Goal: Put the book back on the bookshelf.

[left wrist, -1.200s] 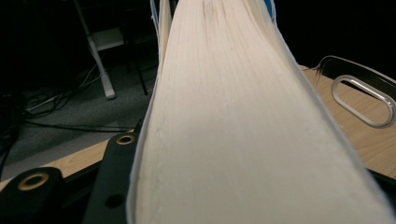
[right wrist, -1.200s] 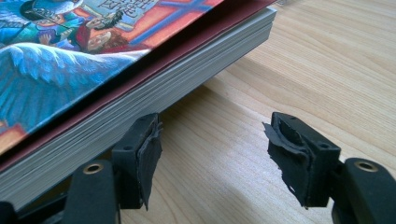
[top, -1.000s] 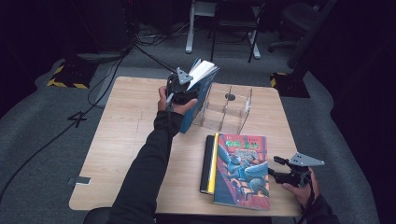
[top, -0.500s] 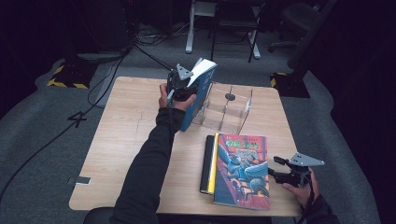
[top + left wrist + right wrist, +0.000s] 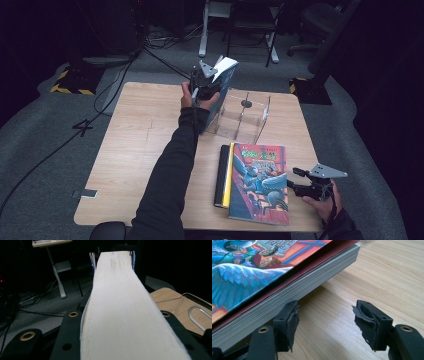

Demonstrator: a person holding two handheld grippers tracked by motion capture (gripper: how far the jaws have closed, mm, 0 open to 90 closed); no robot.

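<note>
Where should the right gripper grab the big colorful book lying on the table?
Probably the colorful book by its page edge, coming in from the right. It lies flat with that edge facing the open right gripper; one jaw must slip under, since the book rests on the table.

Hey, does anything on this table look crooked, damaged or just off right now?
The pads on the right gripper look torn and ragged. The blue book in the left gripper leans tilted beside the clear rack, not slotted in.

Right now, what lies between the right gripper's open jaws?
Bare wooden table. In the right gripper view the right gripper is open beside the colourful book, its left pad close against the page edge, nothing held.
</note>
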